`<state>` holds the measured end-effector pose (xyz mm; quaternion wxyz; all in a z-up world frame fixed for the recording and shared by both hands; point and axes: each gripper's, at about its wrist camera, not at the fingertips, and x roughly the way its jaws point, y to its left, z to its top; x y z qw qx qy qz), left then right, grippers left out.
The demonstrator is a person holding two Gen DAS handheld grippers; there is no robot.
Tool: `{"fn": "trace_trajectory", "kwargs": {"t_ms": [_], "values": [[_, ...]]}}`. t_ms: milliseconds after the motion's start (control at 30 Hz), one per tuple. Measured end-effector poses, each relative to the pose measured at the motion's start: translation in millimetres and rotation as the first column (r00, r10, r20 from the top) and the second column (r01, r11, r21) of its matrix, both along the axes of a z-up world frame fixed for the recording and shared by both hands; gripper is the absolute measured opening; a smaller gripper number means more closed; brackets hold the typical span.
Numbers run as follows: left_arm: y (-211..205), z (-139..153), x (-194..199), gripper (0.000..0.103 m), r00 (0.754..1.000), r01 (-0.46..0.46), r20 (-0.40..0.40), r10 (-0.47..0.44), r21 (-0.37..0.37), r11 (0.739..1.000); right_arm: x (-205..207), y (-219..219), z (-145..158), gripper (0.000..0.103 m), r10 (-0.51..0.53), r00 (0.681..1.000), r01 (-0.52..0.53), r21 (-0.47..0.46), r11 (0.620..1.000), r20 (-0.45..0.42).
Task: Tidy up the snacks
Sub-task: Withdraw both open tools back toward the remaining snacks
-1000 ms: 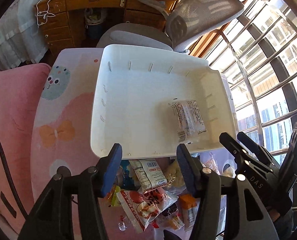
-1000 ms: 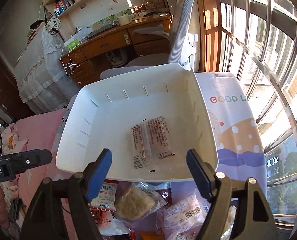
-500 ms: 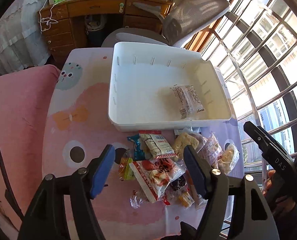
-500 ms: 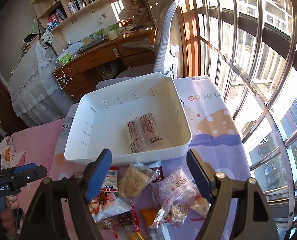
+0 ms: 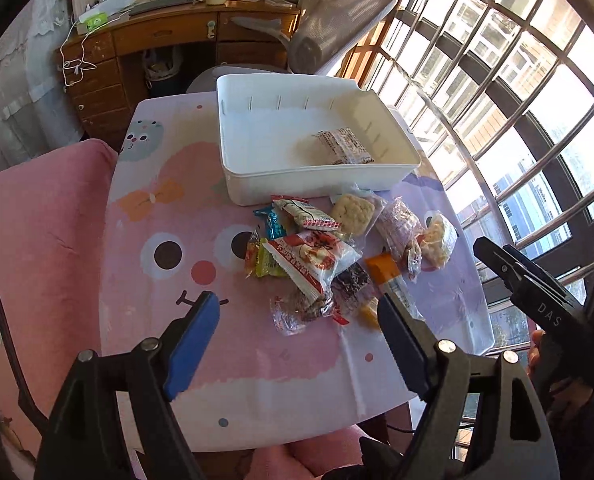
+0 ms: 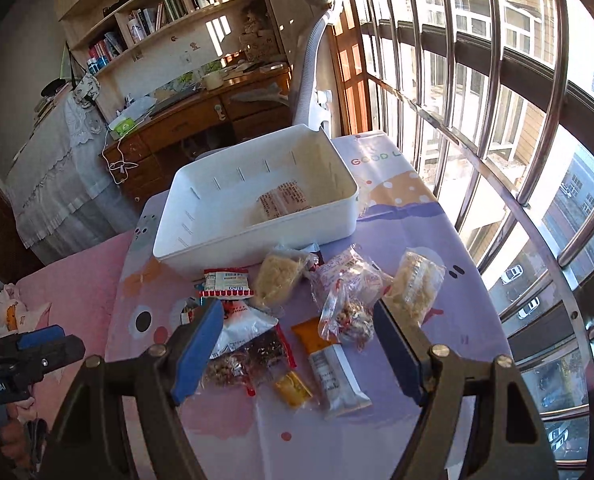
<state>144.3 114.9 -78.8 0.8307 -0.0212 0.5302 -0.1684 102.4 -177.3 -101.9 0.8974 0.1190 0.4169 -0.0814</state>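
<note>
A white bin point(image 5: 241, 128) point(image 6: 201, 236) stands at the far side of the table and holds one clear snack packet point(image 5: 343, 146) point(image 6: 283, 202). In front of it lies a heap of several wrapped snacks point(image 5: 321, 256) point(image 6: 297, 312), among them a red-and-white bag point(image 5: 311, 258), a square cracker pack point(image 5: 352, 211) and an orange-tipped tube point(image 6: 329, 354). My left gripper point(image 5: 299, 312) hangs above the heap's near edge, its jaws opening with nothing between them. My right gripper point(image 6: 297, 318) is open and empty over the heap. The right gripper's black body point(image 5: 545, 300) shows at the left wrist view's right edge.
The table wears a pink and lilac cartoon cloth point(image 5: 169, 248). A pink cushion point(image 5: 37, 220) lies to the left. A grey office chair point(image 5: 329, 28), a wooden desk point(image 5: 169, 40) and bookshelves point(image 6: 169, 12) stand behind. Barred windows point(image 6: 517, 140) run along the right.
Both grippers have pulled back and up from the bin, so the snack heap now shows in full. The left gripper's jaws stand wider than a second ago.
</note>
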Motion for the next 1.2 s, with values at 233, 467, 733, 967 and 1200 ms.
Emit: {"fn": "trace_trajectory", "kwargs": {"t_ms": [233, 467, 733, 967, 1200], "values": [[2.8, -3.1, -32.2, 0.08, 0.999, 0.04, 0.005, -0.04, -0.028, 0.999, -35.5, 22.0, -17.8, 0.078, 0.01, 0.999, -0.01, -0.002, 1.0, -0.042], [2.3, -22.9, -49.5, 0.08, 0.999, 0.014, -0.048, -0.016, -0.032, 0.999, -61.5, 34.3, -41.0, 0.078, 0.029, 0.995, -0.032, -0.033, 0.999, -0.095], [-9.9, -46.6, -53.3, 0.078, 0.992, -0.017, -0.123, 0.013, -0.035, 0.999, -76.3, 35.9, -63.2, 0.078, 0.054, 0.99, -0.067, -0.099, 0.993, -0.134], [-33.0, -64.6, -49.0, 0.076, 0.984, -0.059, -0.169, 0.052, -0.034, 0.998, -77.3, 26.8, -84.3, 0.078, 0.116, 0.981, -0.141, -0.157, 0.977, -0.155], [-60.8, -82.8, -41.3, 0.076, 0.971, -0.124, -0.211, 0.114, -0.037, 0.992, -65.5, 18.7, -103.3, 0.078, 0.255, 0.951, -0.288, -0.196, 0.937, -0.175]]}}
